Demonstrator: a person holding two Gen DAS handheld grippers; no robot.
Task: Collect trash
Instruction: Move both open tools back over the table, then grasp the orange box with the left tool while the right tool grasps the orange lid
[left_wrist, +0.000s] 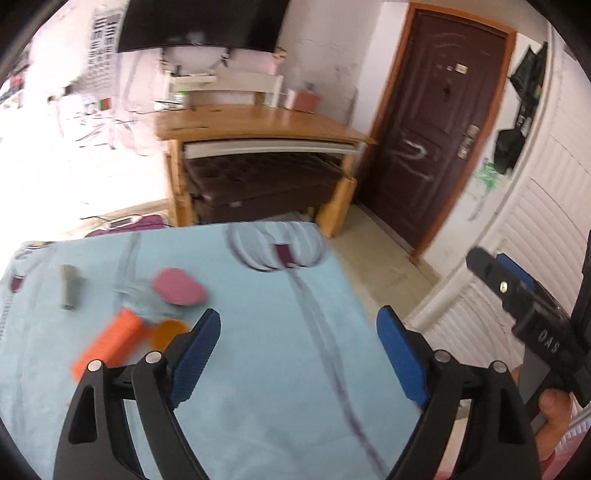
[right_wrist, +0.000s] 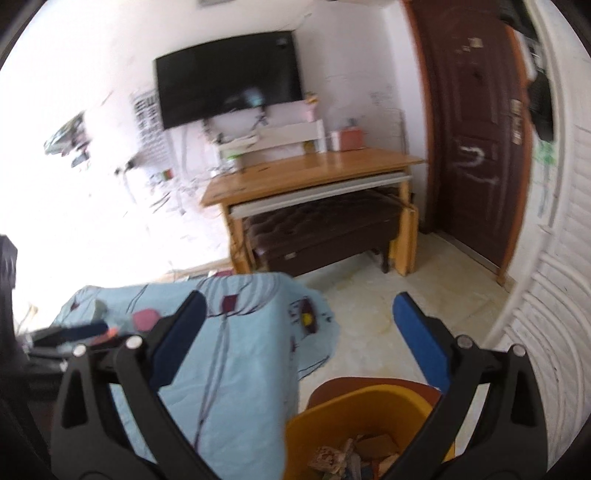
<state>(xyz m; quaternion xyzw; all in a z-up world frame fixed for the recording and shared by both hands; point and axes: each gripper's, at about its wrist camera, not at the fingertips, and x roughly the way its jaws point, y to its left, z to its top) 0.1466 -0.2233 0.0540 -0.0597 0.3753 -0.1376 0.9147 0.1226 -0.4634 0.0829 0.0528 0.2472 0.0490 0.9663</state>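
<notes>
A light blue cloth covers the table. On its left lie an orange box, a pink piece, a crumpled blue-grey wad, an orange disc and a grey-green tube. My left gripper is open and empty above the cloth, right of these items. My right gripper is open and empty, above a yellow bin that holds scraps beside the table. The right gripper also shows in the left wrist view.
A wooden desk with a dark bench under it stands beyond the table. A brown door is at the right, white louvred doors at the far right. A television hangs on the wall.
</notes>
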